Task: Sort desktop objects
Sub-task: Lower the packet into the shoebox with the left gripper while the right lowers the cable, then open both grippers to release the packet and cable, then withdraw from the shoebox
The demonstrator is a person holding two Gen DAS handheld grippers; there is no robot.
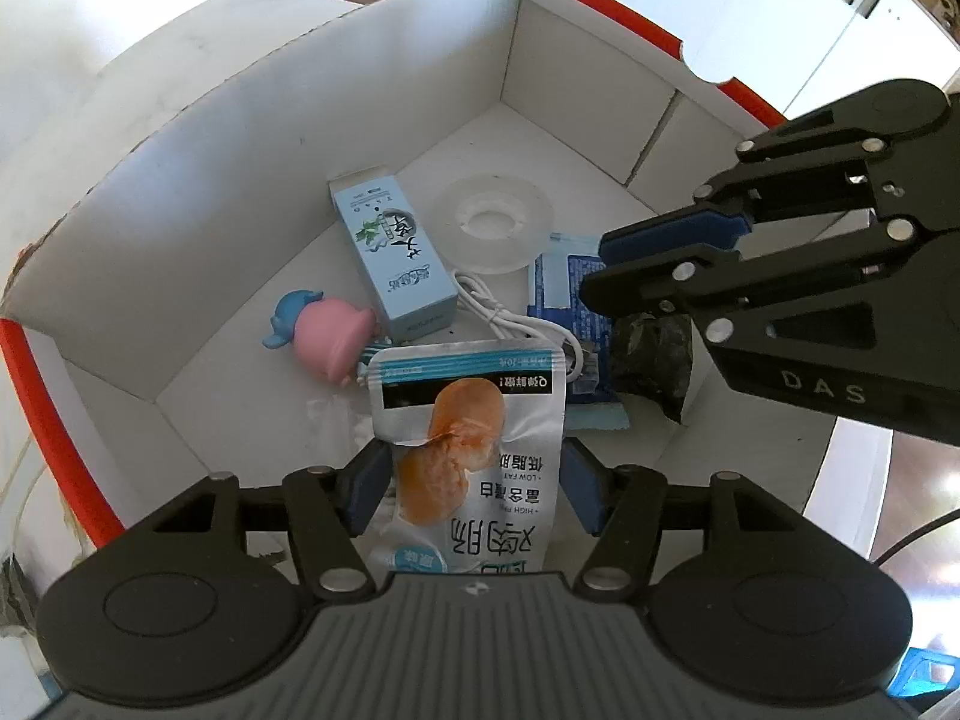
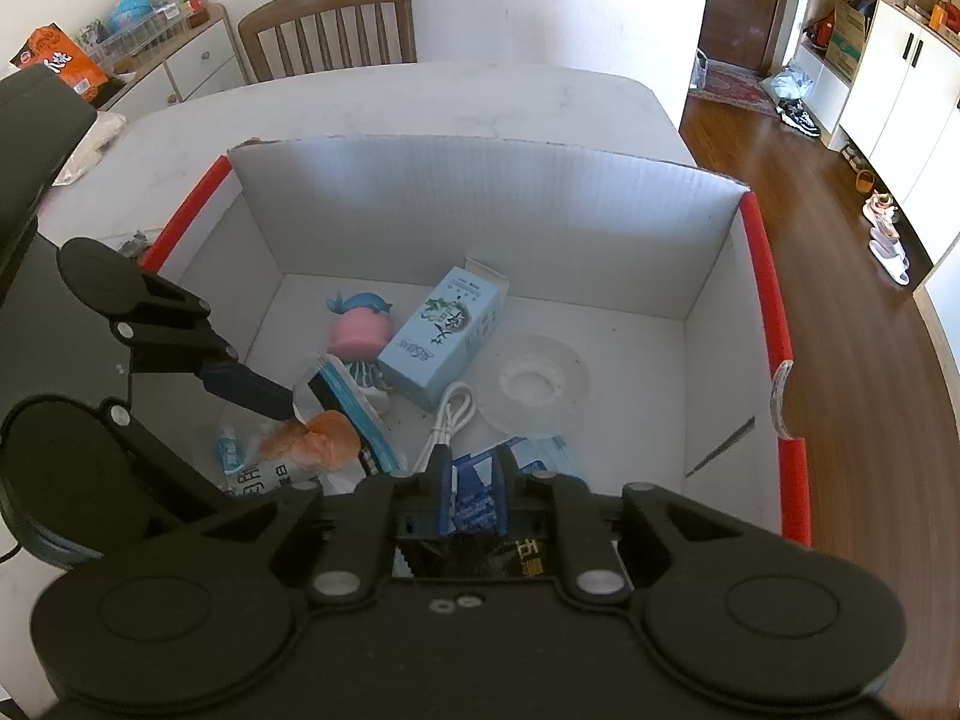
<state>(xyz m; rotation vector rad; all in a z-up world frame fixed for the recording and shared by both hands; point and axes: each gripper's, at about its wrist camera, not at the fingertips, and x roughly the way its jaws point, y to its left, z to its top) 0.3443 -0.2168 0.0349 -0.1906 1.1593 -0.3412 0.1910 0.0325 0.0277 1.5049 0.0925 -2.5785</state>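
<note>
A white cardboard box (image 1: 384,90) with red rims stands open on the table. My left gripper (image 1: 474,492) is low over its near side, shut on a silver snack pouch (image 1: 474,420) held by its side edges. In the right wrist view one of its fingers (image 2: 246,387) touches the pouch (image 2: 312,444). My right gripper (image 2: 477,480) reaches in from the right (image 1: 594,267) with its jaws close together. It is shut on a dark crumpled packet (image 1: 654,354) that hangs under the rear of the fingers (image 2: 528,564).
On the box floor lie a light blue carton (image 1: 396,252), a pink and blue toy (image 1: 327,336), a clear tape roll (image 1: 495,222), a white cable (image 1: 510,318) and a blue pack (image 1: 561,288). A wooden chair (image 2: 336,30) stands behind the white table (image 2: 420,102).
</note>
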